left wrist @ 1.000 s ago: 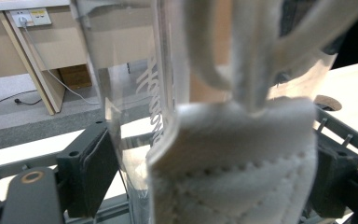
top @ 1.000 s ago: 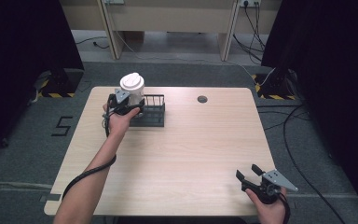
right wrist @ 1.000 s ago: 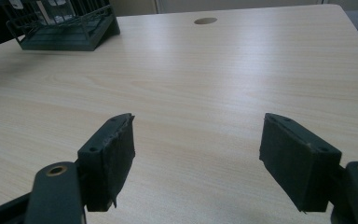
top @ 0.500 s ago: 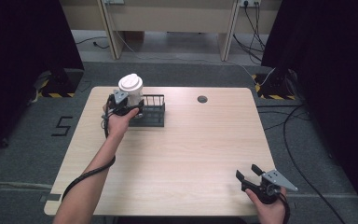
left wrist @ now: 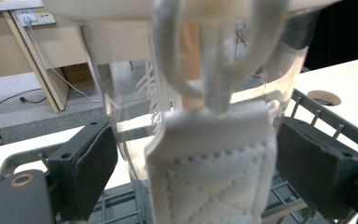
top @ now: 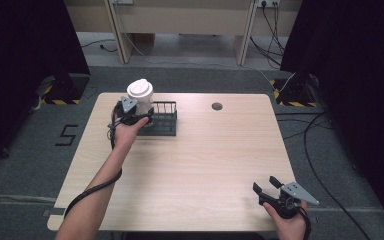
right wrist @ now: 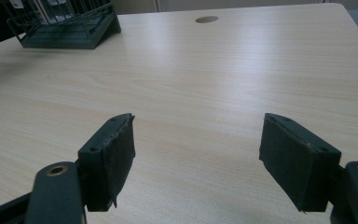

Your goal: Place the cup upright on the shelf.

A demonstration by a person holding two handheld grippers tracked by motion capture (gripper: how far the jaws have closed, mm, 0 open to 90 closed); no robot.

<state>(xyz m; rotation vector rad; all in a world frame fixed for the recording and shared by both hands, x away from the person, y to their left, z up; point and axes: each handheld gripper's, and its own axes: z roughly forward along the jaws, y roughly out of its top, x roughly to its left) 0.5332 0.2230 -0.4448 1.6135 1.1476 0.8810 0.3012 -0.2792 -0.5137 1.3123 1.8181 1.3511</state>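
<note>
A clear cup [top: 140, 95] with a white lid stands in the left end of a dark wire rack [top: 165, 122] at the table's far left. My left gripper [top: 139, 118] is shut on the cup's lower part. In the left gripper view both pads [left wrist: 91, 170] press the cup [left wrist: 130, 116], which has a white quilted sleeve [left wrist: 214, 163] and a white strap loop. The rack [left wrist: 326, 121] lies under it. My right gripper [top: 266, 184] stands open near the table's front right corner, with nothing between its jaws [right wrist: 198, 158].
The light wooden table [top: 205, 160] has a round cable hole [top: 217, 106] at its far side, right of the rack. The right gripper view shows the rack [right wrist: 65, 28] far off at the upper left. Cables and dark curtains surround the table.
</note>
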